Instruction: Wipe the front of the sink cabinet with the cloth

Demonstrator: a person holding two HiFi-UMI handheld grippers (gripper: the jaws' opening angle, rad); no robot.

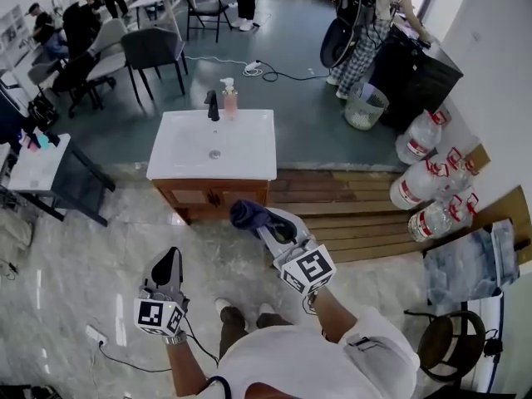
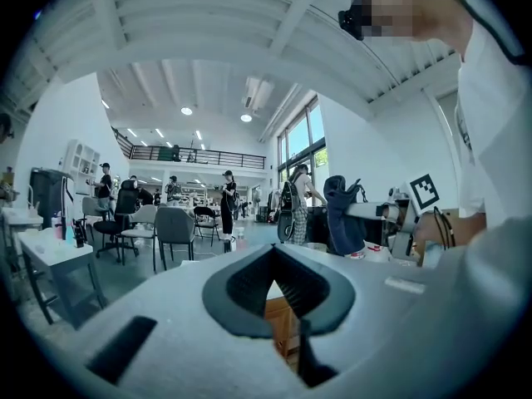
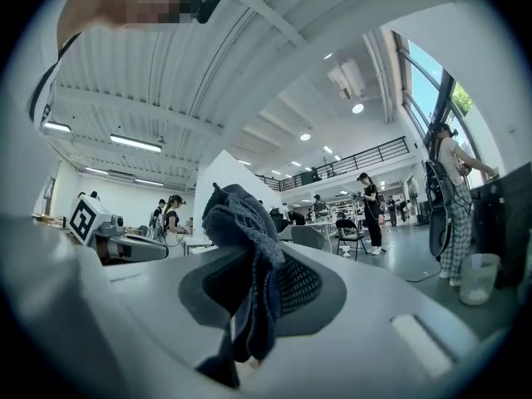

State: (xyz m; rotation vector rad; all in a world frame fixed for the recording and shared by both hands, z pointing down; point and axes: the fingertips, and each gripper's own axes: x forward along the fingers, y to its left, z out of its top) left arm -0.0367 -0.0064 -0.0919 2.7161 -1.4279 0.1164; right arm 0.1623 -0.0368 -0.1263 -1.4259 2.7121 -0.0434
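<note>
The dark blue cloth [image 1: 248, 214] is hanging bunched from the right gripper [image 1: 264, 223], whose jaws are clenching it. It is hovering just before the right end of the sink cabinet [image 1: 199, 196]; whether it is touching the wooden front cannot be told. In the right gripper view the cloth [image 3: 241, 223] is draping down over the right gripper [image 3: 259, 263], covering much of the gap. The left gripper [image 1: 170, 258] is hanging lower and to the left, well apart from the cabinet, its jaws pressing together on nothing; the left gripper [image 2: 274, 252] is showing only the cabinet's wood through its pads.

The white basin [image 1: 241, 152] is overhanging the wooden front slightly, with a black faucet [image 1: 213, 105] and a soap bottle [image 1: 229, 98] standing at its back edge. Pale floor tiles [image 1: 108, 256] are lying open before the cabinet and to its left. A plank platform [image 1: 341, 210] is running off to its right, with water jugs [image 1: 416, 191] crowding the far end by the wall. A dark chair [image 1: 79, 183] is standing near the left side.
</note>
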